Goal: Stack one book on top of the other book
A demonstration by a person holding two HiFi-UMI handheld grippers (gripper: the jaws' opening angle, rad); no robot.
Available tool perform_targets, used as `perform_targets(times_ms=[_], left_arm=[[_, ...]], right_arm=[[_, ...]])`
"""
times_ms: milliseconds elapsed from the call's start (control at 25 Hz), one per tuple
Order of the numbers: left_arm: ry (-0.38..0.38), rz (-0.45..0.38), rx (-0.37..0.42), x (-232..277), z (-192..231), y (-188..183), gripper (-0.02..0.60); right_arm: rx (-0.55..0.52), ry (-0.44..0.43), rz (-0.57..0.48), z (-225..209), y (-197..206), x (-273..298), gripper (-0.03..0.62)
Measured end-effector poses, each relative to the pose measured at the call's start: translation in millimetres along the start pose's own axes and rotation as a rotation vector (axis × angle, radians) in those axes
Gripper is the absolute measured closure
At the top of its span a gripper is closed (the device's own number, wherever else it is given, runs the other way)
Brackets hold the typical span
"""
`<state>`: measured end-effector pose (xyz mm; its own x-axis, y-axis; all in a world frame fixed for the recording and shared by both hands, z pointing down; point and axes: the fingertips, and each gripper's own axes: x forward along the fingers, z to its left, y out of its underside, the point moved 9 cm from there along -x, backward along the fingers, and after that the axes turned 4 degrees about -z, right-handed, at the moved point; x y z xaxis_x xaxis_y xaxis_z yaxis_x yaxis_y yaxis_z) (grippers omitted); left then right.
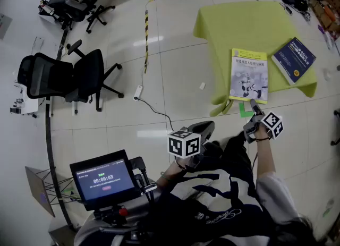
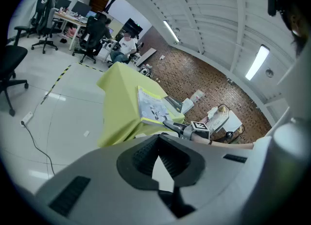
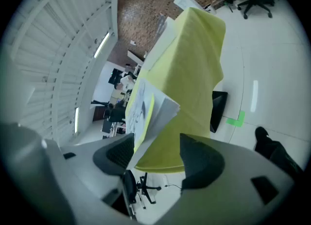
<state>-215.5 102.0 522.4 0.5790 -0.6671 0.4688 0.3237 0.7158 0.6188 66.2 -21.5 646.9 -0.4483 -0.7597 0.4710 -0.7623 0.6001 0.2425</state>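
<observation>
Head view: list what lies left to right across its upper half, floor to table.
black office chair → yellow-and-black floor tape → white-and-yellow book → blue book

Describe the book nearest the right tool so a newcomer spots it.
Find the yellow-green cloth-covered table. The white-and-yellow book lies at its near edge, just ahead of the right tool. Its only neighbour, the dark blue book, lies farther right.
</observation>
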Motion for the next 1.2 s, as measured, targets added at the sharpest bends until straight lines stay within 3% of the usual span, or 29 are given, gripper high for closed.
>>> perform_targets(times_ms=[240,360,440,560,760,1000,1200], left_arm=[[-0.045,0.003,-0.031,-0.5,8.2,-1.6,0.577],[-0.064,-0.004,-0.058,-1.0,11.0,-4.5,0.577],[-0.068,-0.004,-0.070,1.9,9.3,-7.4,0.577],[-0.051,-0.007,-0.089,16.5,4.5,-12.9,0.577],[0.048,0.044,-0.161,72.1,1.4,-3.5,0.569],[0.097,0.113,-0.284,142.0,-0.8,6.9,0.405],[0.101,0.166,-0.316,195.8,5.6,20.3,0.388]], right_arm=[[0.134,-0.037,-0.115,-5.9,-20.0,14.1,0.332],[0.138,-0.104,-0.108,7.4,-20.9,14.4,0.481],[0.139,-0.127,-0.089,17.8,-19.5,8.4,0.522],[0.120,-0.144,-0.050,27.9,-22.5,-5.6,0.528],[0.088,-0.169,0.042,11.0,-38.3,-40.2,0.528],[0.021,-0.138,0.134,-17.6,-71.4,-94.2,0.528],[-0.058,-0.093,0.202,-39.3,-92.5,-116.0,0.528]])
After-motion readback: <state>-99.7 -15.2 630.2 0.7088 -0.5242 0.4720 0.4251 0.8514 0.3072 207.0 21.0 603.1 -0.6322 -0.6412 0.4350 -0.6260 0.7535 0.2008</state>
